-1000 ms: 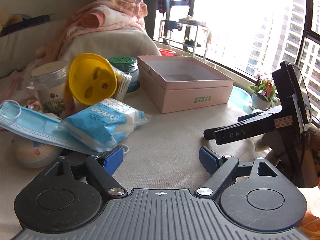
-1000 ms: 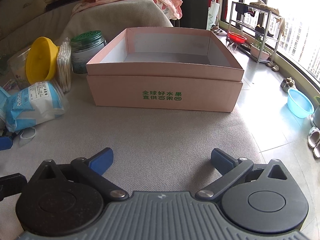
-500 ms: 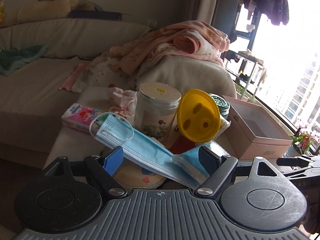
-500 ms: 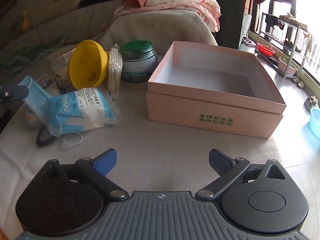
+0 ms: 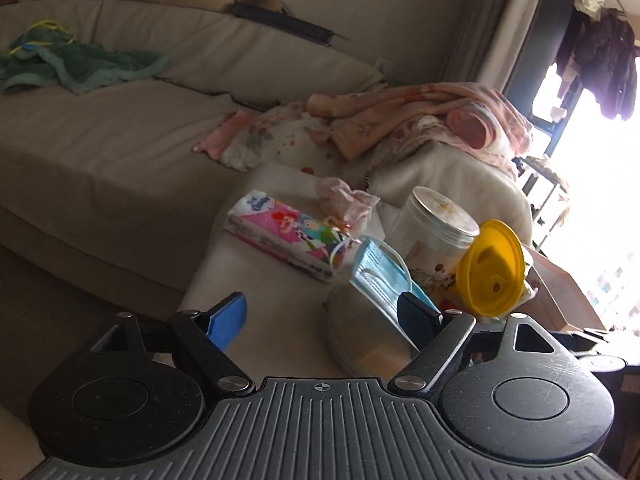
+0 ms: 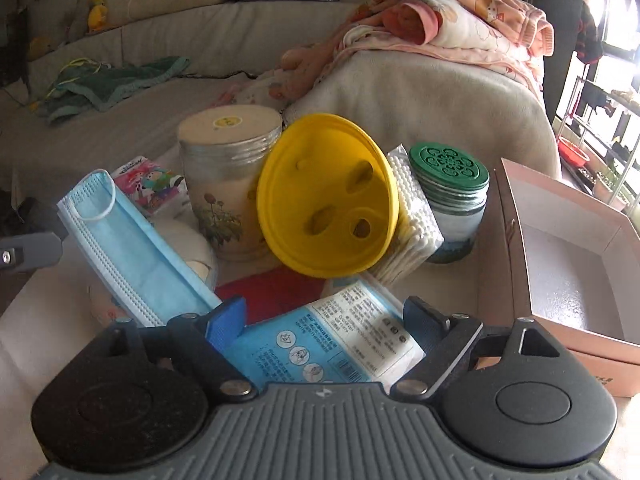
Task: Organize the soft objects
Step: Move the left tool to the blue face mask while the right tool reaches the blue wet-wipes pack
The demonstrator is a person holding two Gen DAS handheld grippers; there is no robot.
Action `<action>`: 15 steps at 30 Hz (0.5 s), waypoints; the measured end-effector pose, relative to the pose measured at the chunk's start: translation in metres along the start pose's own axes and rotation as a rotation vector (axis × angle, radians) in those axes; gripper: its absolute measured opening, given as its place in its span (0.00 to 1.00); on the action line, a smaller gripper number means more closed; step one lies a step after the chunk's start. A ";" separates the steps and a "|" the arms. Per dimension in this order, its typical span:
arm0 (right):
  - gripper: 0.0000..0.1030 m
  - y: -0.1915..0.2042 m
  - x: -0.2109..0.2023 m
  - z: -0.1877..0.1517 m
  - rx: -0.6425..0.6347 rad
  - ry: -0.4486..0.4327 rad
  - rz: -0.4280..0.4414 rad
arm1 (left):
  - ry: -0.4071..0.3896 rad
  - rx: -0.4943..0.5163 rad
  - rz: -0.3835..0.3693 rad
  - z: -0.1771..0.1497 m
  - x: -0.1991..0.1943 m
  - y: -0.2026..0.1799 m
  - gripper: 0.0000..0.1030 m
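Blue-and-white, the soft wipes pack [image 6: 328, 344] lies between my right gripper [image 6: 324, 322] fingers, whose jaws have just been closing, not yet pinching. My left gripper [image 5: 324, 318] stands spread, empty. Next: squeeze gently, lift, carry to the pink box [image 6: 516, 240] beside.

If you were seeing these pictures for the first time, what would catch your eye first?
The bright yellow funnel stands out at the centre, tipped on its side against the cream-lidded jar and the cotton swab pack. A blue face mask slants to its left, and the open pink box sits at the right.
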State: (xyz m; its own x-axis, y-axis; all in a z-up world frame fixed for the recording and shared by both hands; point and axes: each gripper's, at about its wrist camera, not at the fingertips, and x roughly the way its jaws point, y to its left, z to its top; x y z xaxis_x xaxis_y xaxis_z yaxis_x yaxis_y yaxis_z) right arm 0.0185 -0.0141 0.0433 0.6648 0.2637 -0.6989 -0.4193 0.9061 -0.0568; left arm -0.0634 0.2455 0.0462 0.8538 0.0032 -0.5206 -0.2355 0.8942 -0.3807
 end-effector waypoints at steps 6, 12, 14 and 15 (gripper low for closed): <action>0.83 -0.026 -0.029 -0.037 -0.045 0.022 -0.055 | 0.031 -0.021 -0.097 0.004 0.025 -0.002 0.84; 0.84 -0.053 -0.053 -0.060 0.001 0.013 -0.017 | 0.022 0.185 -0.282 -0.004 0.023 -0.059 0.84; 0.84 -0.054 -0.060 -0.064 0.003 -0.001 -0.004 | 0.075 0.265 -0.341 -0.012 0.025 -0.078 0.84; 0.84 -0.054 -0.063 -0.067 -0.001 -0.011 0.003 | 0.105 0.298 -0.367 -0.016 0.026 -0.084 0.84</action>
State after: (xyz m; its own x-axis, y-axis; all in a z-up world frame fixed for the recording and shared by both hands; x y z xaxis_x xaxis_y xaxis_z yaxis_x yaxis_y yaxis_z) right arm -0.0417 -0.1020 0.0429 0.6700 0.2703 -0.6914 -0.4222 0.9048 -0.0554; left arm -0.0289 0.1629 0.0525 0.8004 -0.3678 -0.4734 0.2285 0.9172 -0.3263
